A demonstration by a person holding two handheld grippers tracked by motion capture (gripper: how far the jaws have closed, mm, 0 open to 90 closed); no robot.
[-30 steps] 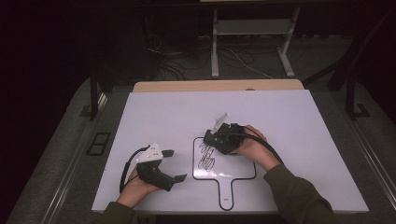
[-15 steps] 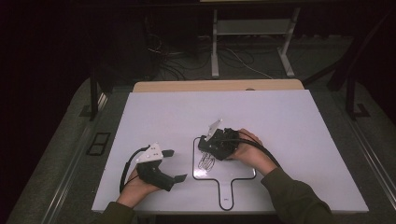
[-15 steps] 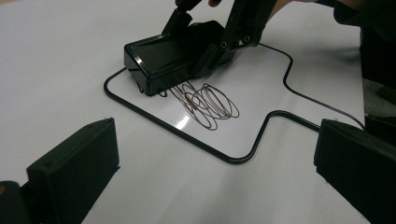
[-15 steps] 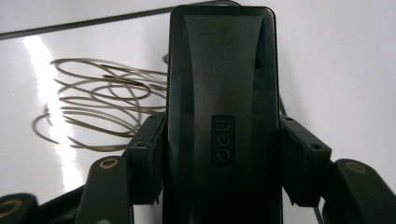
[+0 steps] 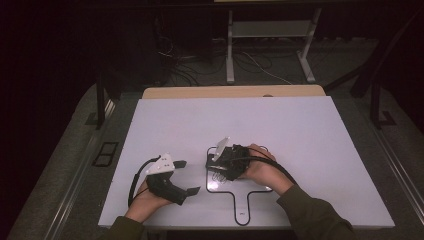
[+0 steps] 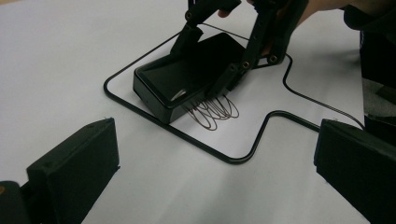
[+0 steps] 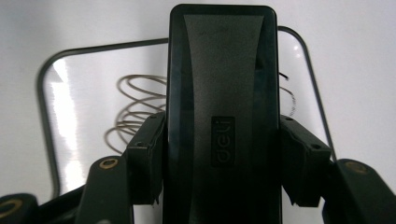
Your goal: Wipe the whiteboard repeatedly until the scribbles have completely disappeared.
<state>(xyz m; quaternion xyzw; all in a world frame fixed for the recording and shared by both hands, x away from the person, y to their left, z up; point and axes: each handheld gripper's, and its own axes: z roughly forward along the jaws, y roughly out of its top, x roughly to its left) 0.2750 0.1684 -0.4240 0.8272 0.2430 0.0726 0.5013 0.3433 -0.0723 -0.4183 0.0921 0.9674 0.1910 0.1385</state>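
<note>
A: Okay, right gripper first. Its jaws are clamped on the long sides of a black whiteboard eraser (brand mark "deli" on the back, readable in the right gripper view).

B: Where's the eraser sitting?

A: Flat on the white table, inside a black outline drawn there, a rounded rectangle with a handle-like tab toward the person. It lies at the outline's left part in the high view, its near end touching a brown scribble of loops. In the left gripper view the loops poke out from under its edge.

B: Right hand?

A: Right hand wraps the gripper body, cable looping off to the side, dark sleeve coming in from the bottom.

B: And the left?

A: Left gripper has its jaws spread wide with nothing between them, resting on the table left of the outline, pointed toward the eraser, apart from it. Left hand grips it from behind.

B: Anything else?

A: Beyond the table, a wooden edge, then dark floor with cables and a metal stand (too dim for detail).
</note>
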